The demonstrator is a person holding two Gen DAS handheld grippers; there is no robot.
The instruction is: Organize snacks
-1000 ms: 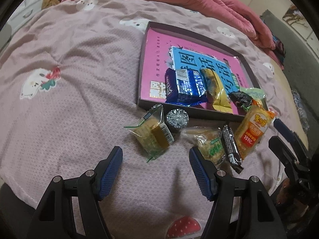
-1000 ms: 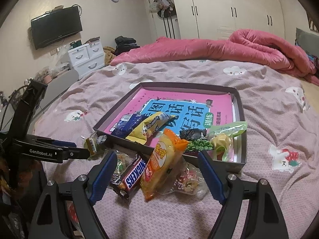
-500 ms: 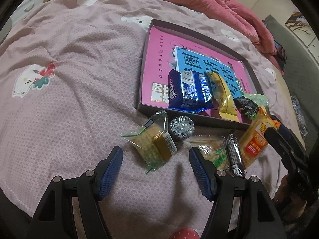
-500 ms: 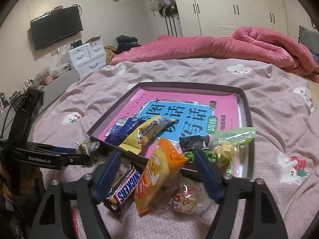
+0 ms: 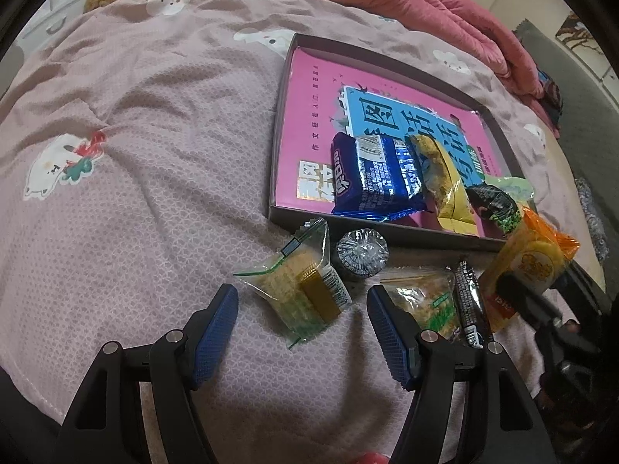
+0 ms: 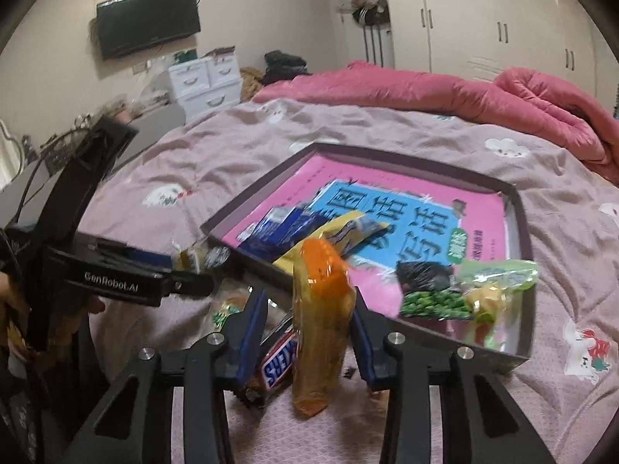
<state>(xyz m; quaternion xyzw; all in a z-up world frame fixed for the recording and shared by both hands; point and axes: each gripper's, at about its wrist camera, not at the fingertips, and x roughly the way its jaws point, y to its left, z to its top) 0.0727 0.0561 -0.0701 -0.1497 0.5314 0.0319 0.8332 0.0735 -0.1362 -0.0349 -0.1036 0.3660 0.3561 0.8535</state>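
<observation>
Two grippers over pink bedspread. Right gripper jaws just been closing, orange snack packet between them; right pad touching packet, left pad just beside it with Snickers bar wedged in that gap. Firm pinch not confirmed, frame blurred. Packet propped on end, just outside near wall of box tray. Left gripper open, hovering above clear cracker packet, not touching. Tray already holding blue packet, yellow packet, green pea bag. Likely meaning: grasp forming, lift into tray next. Risk: Snickers dragged along.
</observation>
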